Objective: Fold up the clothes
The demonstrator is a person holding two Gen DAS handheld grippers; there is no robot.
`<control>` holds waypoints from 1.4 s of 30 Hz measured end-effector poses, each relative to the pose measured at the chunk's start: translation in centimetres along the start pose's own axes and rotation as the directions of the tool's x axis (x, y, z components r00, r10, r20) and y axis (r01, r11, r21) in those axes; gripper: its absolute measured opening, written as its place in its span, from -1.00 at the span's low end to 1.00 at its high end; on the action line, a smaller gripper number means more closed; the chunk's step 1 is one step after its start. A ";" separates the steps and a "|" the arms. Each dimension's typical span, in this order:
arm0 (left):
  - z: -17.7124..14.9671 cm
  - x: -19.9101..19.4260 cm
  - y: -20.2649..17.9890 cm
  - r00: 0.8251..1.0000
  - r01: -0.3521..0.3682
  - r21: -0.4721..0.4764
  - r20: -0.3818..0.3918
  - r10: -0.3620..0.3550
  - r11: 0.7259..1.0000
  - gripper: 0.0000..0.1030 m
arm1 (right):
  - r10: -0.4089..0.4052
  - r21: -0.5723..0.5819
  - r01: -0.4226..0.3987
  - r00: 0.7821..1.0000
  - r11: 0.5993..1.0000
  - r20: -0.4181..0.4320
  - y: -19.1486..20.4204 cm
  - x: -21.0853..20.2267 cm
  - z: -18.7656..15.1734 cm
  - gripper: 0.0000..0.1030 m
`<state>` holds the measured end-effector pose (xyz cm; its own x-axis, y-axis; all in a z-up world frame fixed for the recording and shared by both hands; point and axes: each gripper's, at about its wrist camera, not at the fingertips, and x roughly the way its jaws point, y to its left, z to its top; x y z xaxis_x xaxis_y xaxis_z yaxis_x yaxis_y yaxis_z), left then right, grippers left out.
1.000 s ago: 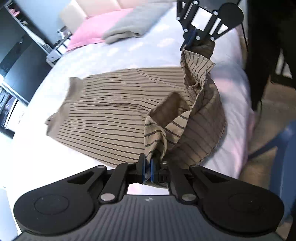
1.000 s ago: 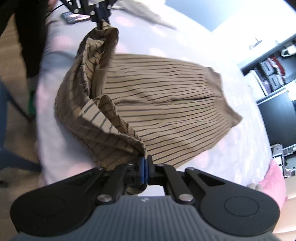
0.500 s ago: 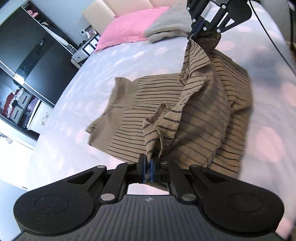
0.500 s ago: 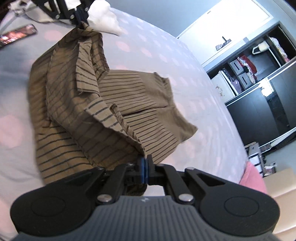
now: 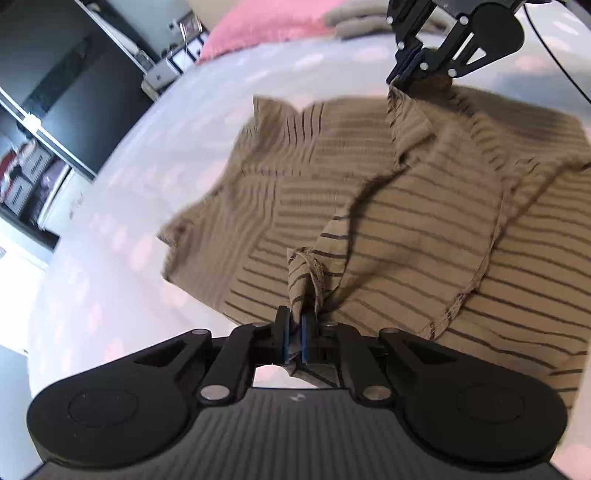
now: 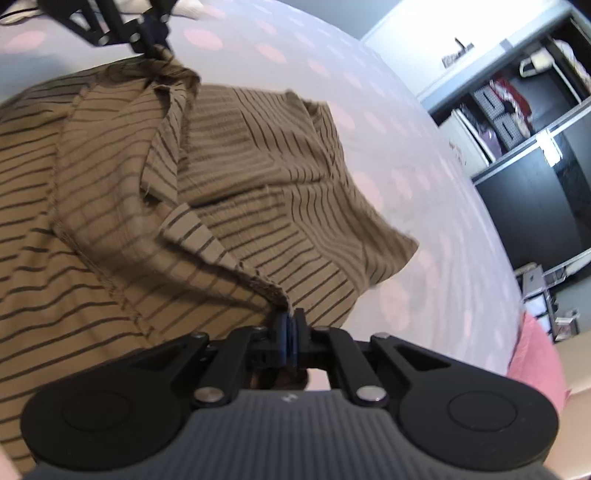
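Left claw point(image 5: 294, 334): blue-padded jaws pressed together on a bunched hem of the tan shirt with thin dark stripes point(image 5: 388, 236); only the pinched cloth sits between the pads. Right claw point(image 6: 290, 334): likewise clamped, with a gathered edge of the same shirt squeezed between its pads. Each claw also appears at the far side of the other's view: the right claw point(image 5: 408, 75) at the top of the left wrist view and the left claw point(image 6: 153, 40) at the top of the right wrist view, each with its tips down at the far edge of the cloth.

Count: one shirt, two claws, one pink pillow point(image 5: 266, 26), one grey folded cloth point(image 5: 354, 22) beside the pillow.

Shirt lies on the bed with white sheet printed in pale pink spots point(image 5: 110, 258). The near part is doubled over the far part, so two layers of fabric overlap; a stitched seam runs across the upper layer. The far layer lies flat on the sheet, with one corner reaching toward the left in the left wrist view. The fabric is thin, woven and softly creased, rising in a ridge between the two grips.

Claw bodies are matte black, each with two round discs and a ribbed grey plate. Dark shelving point(image 6: 517, 110) stands beyond the bed.
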<state>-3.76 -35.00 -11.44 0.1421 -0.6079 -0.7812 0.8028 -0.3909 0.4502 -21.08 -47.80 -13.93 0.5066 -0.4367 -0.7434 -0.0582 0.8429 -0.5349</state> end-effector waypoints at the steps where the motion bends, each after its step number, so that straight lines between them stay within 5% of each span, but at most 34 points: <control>1: -0.2 0.3 0.1 1.000 0.000 -0.017 -0.001 0.000 1.000 -0.82 | 0.004 0.016 -0.004 1.000 1.000 0.000 0.0 0.4 -0.2 -0.80; 4: -0.7 0.8 0.3 1.000 -0.005 -0.063 0.000 0.005 0.998 -0.64 | 0.001 0.067 -0.002 1.000 0.998 0.007 -0.1 1.2 -0.7 -0.36; 9: -0.4 -1.6 0.4 0.997 -0.064 -0.104 0.047 0.069 0.993 -0.16 | -0.015 0.184 0.004 0.998 0.983 0.064 -1.4 -0.5 -1.0 -0.11; 14: 0.4 -5.7 -1.1 0.995 -0.039 -0.185 0.086 0.056 0.982 -0.22 | 0.001 0.358 -0.050 0.991 0.932 0.137 -1.3 -4.8 -1.0 -0.17; 18: 0.9 -8.0 -4.7 0.993 0.040 -0.218 0.120 -0.014 0.975 -0.48 | 0.025 0.427 -0.102 0.983 0.899 0.182 1.8 -7.2 -1.4 -0.58; 25: 0.7 -6.7 -8.7 0.991 0.076 -0.332 0.129 -0.035 0.940 -0.61 | 0.057 0.522 -0.165 0.975 0.837 0.217 7.4 -7.8 -1.2 -0.77; 35: -0.4 -2.6 -9.9 0.992 0.071 -0.515 0.130 -0.004 0.854 -0.61 | 0.095 0.640 -0.178 0.982 0.748 0.162 9.9 -2.8 -2.0 -0.78; 42: 0.7 0.5 -5.3 0.988 0.045 -0.523 0.147 0.038 0.851 -0.61 | 0.029 0.666 -0.139 0.984 0.732 0.174 6.2 0.8 -1.2 -0.77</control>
<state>-8.35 -33.75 -13.90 0.0857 -0.7176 -0.6911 0.9926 0.0013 0.1217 -22.08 -43.24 -18.31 0.6467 -0.3510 -0.6772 0.4601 0.8876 -0.0207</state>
